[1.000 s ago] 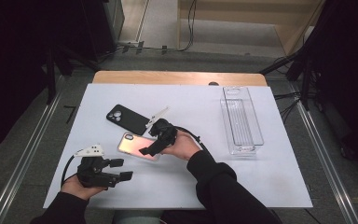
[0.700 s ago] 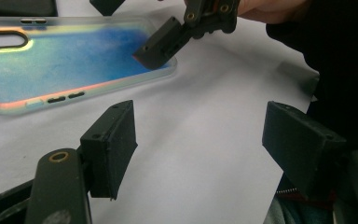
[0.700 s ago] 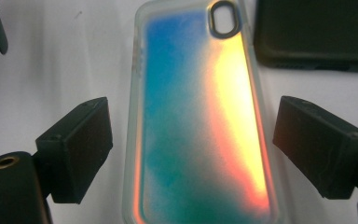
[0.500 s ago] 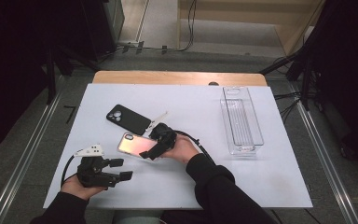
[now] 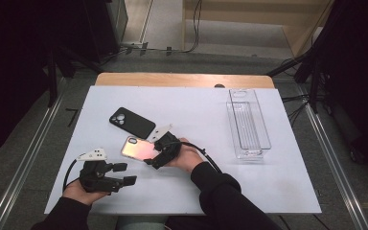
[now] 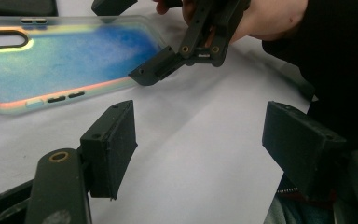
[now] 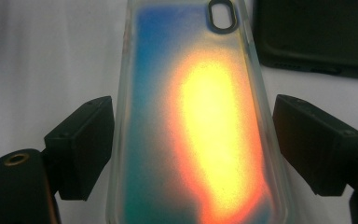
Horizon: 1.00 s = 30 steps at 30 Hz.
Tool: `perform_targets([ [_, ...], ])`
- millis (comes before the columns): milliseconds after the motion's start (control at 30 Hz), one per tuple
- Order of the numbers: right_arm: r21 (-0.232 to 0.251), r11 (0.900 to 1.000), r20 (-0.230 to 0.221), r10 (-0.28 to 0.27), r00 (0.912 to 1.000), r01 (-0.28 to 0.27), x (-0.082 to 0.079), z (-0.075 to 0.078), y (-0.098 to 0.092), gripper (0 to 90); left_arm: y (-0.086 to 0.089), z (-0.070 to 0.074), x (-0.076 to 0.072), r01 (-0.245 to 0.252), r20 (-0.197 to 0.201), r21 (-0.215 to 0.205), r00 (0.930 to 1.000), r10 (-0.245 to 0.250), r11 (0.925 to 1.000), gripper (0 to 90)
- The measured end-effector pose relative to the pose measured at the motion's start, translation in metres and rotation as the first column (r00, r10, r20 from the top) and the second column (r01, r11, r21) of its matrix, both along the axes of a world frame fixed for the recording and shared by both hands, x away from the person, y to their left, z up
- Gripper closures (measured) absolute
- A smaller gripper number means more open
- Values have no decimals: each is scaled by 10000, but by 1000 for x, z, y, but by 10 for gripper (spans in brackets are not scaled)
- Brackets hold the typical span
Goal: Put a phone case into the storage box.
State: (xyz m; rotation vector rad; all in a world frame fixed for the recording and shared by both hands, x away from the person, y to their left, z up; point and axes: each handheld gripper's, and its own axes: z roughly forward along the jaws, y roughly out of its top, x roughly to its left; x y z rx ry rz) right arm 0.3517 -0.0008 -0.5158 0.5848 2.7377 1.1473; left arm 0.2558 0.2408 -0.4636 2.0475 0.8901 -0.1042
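Right gripper [image 7: 193, 140] lowered, jaws closing astride iridescent case [image 7: 200, 116].

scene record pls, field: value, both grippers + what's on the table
surface: white table top
right gripper: jaws astride the iridescent phone case, just been closing, small gaps remain at both pads
left gripper: open, nothing between jaws, near front left of the table
black phone case: flat, just behind the iridescent one
clear tray: right side, looks empty
contact: right grip not yet made
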Motion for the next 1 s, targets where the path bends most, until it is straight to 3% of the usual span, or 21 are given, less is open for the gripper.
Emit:
perform_targets([
  [67, -147, 9999, 188, -12, 9998, 15, -2, 0, 2, 138, 0, 0, 0, 4, -3, 2, 10000, -4, 10000, 262],
  [333, -214, 9997, 220, 90, 9997, -85, -1, 1, 1, 152, 1, 0, 0, -30, -14, -13, 10000, 30, 10000, 263],
  [567, -415, 9974, 84, 594, 9982, -590, 3, 5, -2, 153, 1, 0, 1, -61, -16, -17, 10000, 61, 10000, 262],
  [1000, 159, 9989, -527, 447, 9976, -439, 6, 22, -14, 155, 2, 1, 1, -186, -47, -125, 9998, 185, 9997, 263],
])
